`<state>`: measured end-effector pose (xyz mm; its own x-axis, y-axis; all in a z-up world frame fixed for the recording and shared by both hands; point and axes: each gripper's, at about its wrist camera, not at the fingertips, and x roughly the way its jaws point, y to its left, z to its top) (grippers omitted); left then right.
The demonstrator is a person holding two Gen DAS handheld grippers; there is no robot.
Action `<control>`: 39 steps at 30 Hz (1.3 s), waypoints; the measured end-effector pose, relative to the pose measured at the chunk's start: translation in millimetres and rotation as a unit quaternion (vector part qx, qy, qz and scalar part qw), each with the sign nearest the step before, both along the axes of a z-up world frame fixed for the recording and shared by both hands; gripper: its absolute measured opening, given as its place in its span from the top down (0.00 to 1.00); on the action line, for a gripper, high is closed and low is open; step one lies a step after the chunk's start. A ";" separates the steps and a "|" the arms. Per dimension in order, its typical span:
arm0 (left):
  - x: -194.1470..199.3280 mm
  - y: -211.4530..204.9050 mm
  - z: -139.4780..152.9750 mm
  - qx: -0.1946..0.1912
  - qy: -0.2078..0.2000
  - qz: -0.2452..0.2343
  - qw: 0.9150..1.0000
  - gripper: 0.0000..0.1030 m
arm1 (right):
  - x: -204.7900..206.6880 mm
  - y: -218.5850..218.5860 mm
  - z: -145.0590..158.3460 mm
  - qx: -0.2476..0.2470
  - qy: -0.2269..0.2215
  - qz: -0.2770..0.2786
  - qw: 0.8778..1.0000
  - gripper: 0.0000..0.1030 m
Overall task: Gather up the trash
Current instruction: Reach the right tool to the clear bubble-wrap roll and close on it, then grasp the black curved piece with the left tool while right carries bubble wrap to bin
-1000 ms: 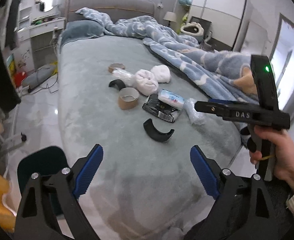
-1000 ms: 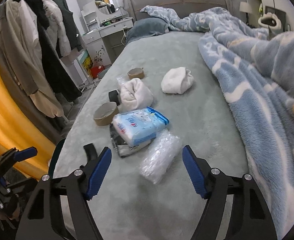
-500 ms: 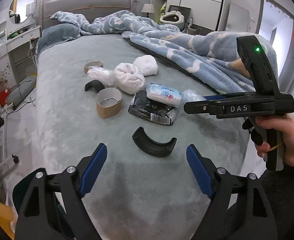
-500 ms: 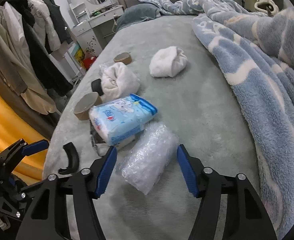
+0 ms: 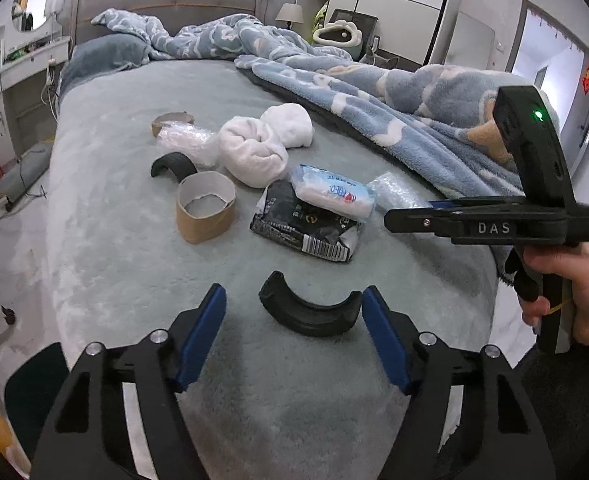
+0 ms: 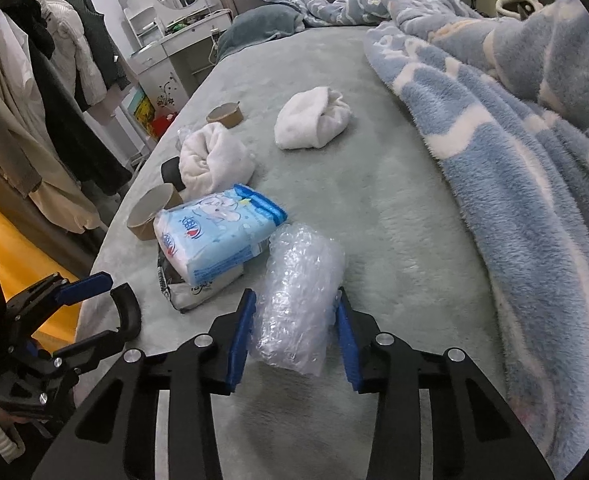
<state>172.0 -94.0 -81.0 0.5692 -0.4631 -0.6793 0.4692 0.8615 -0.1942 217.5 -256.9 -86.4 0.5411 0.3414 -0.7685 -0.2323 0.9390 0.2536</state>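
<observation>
My right gripper (image 6: 294, 336) has just closed on the bubble-wrap roll (image 6: 298, 296) lying on the bed (image 6: 394, 208); I judge the first pickup secured. Its long axis runs away from the camera. My left gripper (image 5: 294, 336), jaws narrowing, straddles the black curved piece (image 5: 310, 312) without touching it.

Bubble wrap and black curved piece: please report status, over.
Right hand-held gripper shut on bubble wrap. Left hand-held gripper closing around black curved piece, not yet gripping. Nothing in the way.
</observation>
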 end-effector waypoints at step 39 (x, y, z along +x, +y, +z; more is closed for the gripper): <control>-13.7 162.6 29.4 -0.007 -0.001 0.218 0.976 0.51 | -13.6 150.4 77.9 0.011 -0.066 0.083 0.994 0.62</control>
